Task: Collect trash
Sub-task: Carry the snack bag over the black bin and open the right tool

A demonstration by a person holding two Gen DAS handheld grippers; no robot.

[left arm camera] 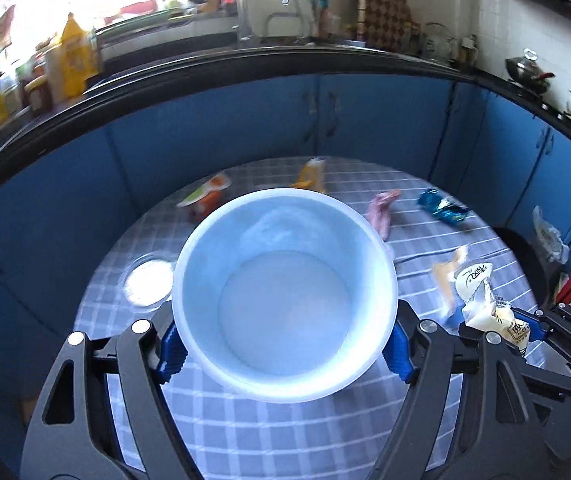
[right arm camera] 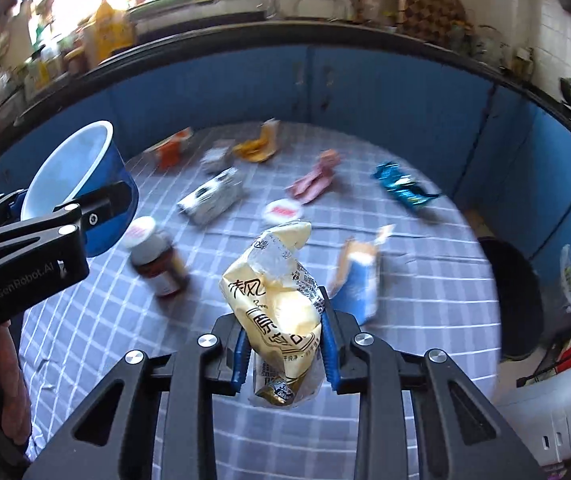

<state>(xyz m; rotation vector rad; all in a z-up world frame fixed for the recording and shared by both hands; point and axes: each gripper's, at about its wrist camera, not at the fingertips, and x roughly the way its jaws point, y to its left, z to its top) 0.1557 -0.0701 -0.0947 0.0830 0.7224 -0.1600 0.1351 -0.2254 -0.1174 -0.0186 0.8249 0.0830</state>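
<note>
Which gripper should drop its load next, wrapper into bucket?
Right. The right gripper is shut on the yellow wrapper, lifted off the table. The left gripper holds the empty blue bucket, mouth open, beside it.

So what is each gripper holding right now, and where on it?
Left gripper grips the blue bucket across its outer wall, below the rim. Right gripper pinches the yellow wrapper around its lower middle.
</note>
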